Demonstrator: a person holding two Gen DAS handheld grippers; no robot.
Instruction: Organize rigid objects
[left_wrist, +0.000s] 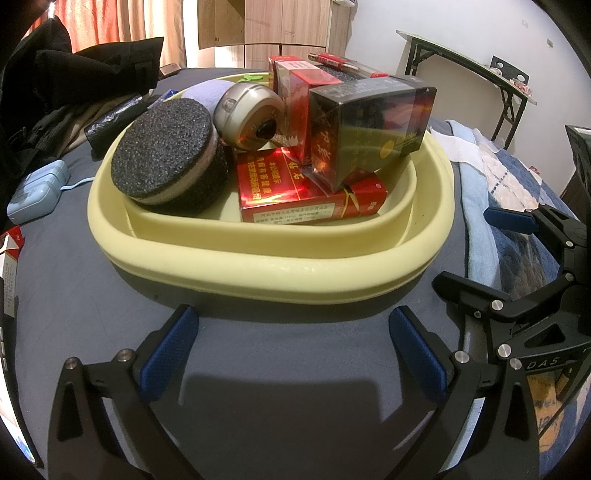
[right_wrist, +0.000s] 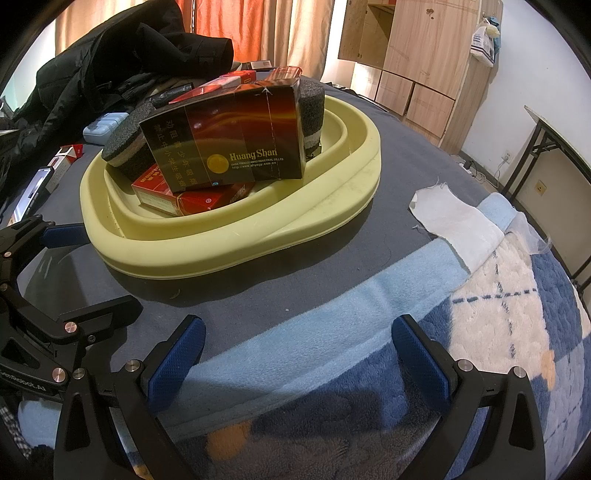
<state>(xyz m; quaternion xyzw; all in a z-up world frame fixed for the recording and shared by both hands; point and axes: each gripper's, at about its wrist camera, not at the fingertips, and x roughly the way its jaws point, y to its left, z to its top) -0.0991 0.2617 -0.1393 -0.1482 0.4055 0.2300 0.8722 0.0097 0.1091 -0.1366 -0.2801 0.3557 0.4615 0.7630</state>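
From where I sit, both grippers are pulled back off the yellow tub (left_wrist: 258, 266), and neither holds anything. My left gripper (left_wrist: 291, 347) hangs over bare grey sheet (left_wrist: 74, 295) just short of the tub's near rim, fingers spread wide. My right gripper (right_wrist: 297, 354) is likewise spread, over the bed's near edge where the blue blanket (right_wrist: 369, 406) overlaps the sheet.

The rigid things are already gathered in the tub. A red cigarette pack (left_wrist: 291, 195) lies flat on its floor near the front wall, serving as a base. A dark Huang Shan carton (right_wrist: 229, 147) sits tilted on top of it, leaning toward the right wall. A round black sponge pad (left_wrist: 166, 162) is propped against the left wall, a silver tin (left_wrist: 247, 114) is wedged behind it, and more red packs (left_wrist: 295, 81) stand toward the back. I read that stacking as crowding: the floor is full, so later pieces rest on earlier ones.

I'd judge the sorting mostly done. A light blue case (left_wrist: 37, 192) lies on the sheet near the left edge, well apart from the tub, beside dark clothing (left_wrist: 74, 74), and a white cloth (right_wrist: 454, 221) lies by the right edge. The tilted carton looks the likeliest to slide if the tub is nudged.
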